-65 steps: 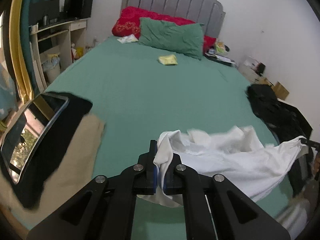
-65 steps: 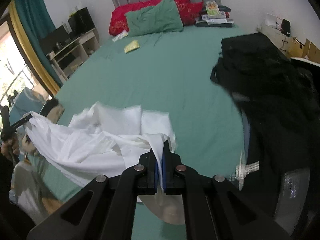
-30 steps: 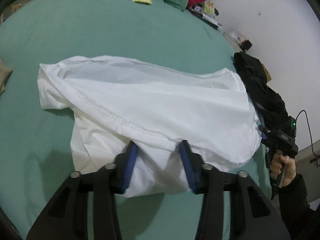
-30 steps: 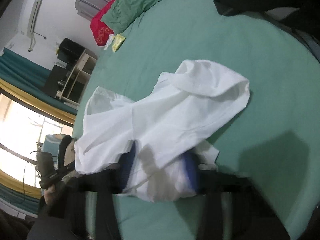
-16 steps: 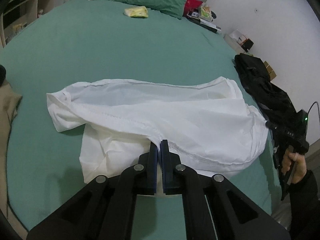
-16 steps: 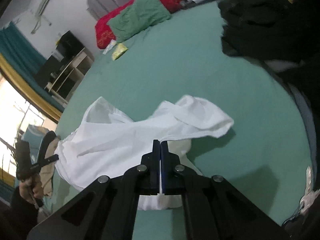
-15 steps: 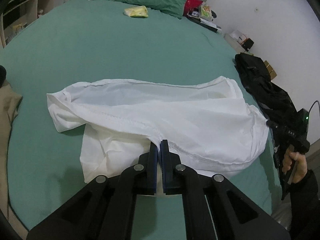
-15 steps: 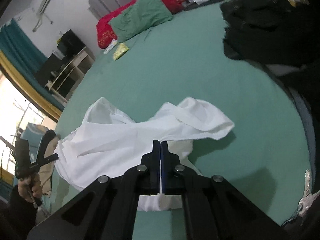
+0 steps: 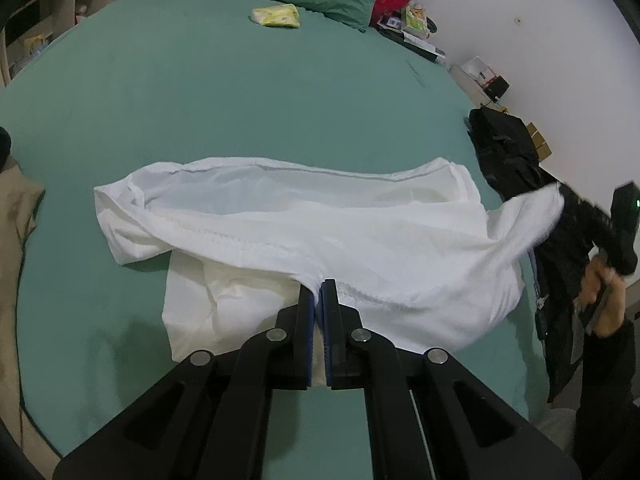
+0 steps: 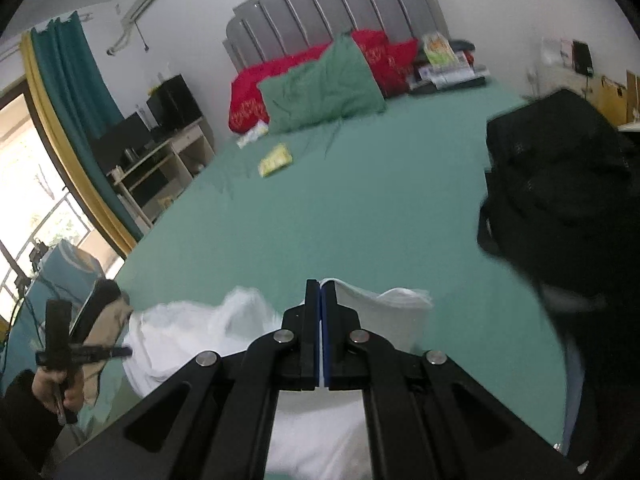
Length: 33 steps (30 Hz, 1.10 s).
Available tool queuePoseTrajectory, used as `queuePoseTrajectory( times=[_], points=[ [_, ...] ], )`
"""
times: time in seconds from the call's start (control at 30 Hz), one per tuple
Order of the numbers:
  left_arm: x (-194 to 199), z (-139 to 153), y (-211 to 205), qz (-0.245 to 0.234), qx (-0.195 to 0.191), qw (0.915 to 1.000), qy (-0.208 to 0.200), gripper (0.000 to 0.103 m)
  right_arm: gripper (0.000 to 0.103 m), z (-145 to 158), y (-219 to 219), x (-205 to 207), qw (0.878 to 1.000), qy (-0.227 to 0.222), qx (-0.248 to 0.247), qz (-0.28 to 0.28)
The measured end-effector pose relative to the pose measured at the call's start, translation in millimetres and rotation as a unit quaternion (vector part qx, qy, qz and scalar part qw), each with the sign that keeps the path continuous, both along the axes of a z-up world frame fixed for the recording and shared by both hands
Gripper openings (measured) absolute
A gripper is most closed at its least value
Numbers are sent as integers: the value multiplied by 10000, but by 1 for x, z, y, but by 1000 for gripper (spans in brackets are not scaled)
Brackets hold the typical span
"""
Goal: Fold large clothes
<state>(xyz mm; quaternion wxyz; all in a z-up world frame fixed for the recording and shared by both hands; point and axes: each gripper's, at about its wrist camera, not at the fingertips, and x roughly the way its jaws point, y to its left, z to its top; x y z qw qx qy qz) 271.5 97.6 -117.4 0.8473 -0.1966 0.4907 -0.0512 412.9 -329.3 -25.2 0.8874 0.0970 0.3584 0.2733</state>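
A large white garment point(image 9: 304, 232) lies spread across the green bed point(image 9: 240, 100). My left gripper point(image 9: 319, 286) is shut on its near hem at the middle. My right gripper point(image 10: 321, 286) is shut on the garment's right end point(image 10: 380, 308) and lifts it off the bed; in the left wrist view that gripper point(image 9: 568, 196) shows at the far right with the cloth pulled up to it. The left gripper also shows in the right wrist view point(image 10: 124, 351), at the lower left.
A pile of black clothes point(image 9: 508, 152) lies at the bed's right edge, large in the right wrist view point(image 10: 560, 184). A green pillow point(image 10: 324, 88), red pillows and a yellow packet point(image 9: 276, 16) lie near the headboard. A beige cloth point(image 9: 16, 208) lies at the left edge.
Both grippers let go of the garment on the bed, then shut again on it. The right gripper has now lifted its end up and to the right.
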Motion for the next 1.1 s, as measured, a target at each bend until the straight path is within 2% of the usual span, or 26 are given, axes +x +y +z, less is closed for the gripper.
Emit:
queuePoseTrajectory(
  times=[0.1,0.17,0.3,0.4,0.47,0.53,0.6,0.67,0.73,0.77,0.8,0.93,1.1],
  points=[
    [5,6,1,-13,104,9999,-14,5,1,2,4,34,9999,11,80,-64],
    [7,7,0,-92,171,9998,-5,12,1,-5,9,61,9998,31,2,-208],
    [10,13,-9,-415,166,9990,-31,24,2,-42,12,105,9966,379,-162,-713],
    [10,19,-18,-660,160,9977,-14,32,2,-71,16,111,9939,816,-240,-705],
    [15,19,-25,-900,149,9958,61,36,5,-72,22,98,9936,755,-563,-621],
    [26,13,-32,-1146,193,9930,185,37,11,-65,31,74,9943,535,-830,-404],
    [45,-1,-39,-1341,436,9890,450,37,21,-60,42,49,9942,439,-977,-10],
    [59,-13,-38,-1347,585,9871,639,37,26,-58,59,18,9929,406,-905,651],
    [74,-22,-32,-1272,650,9871,724,37,41,-67,79,-3,9842,642,-915,1373],
    [81,-24,-29,-1239,661,9874,732,37,52,-75,90,-9,9774,840,-1001,1660],
    [88,-26,-24,-1198,660,9882,695,37,56,-81,98,-11,9736,931,-1079,1783],
    [128,-46,0,-919,894,9891,728,37,57,-107,121,9,9675,1197,-1245,1849],
    [174,-57,36,-495,970,9925,562,37,57,-126,132,66,9690,1662,-989,1537]
  ],
)
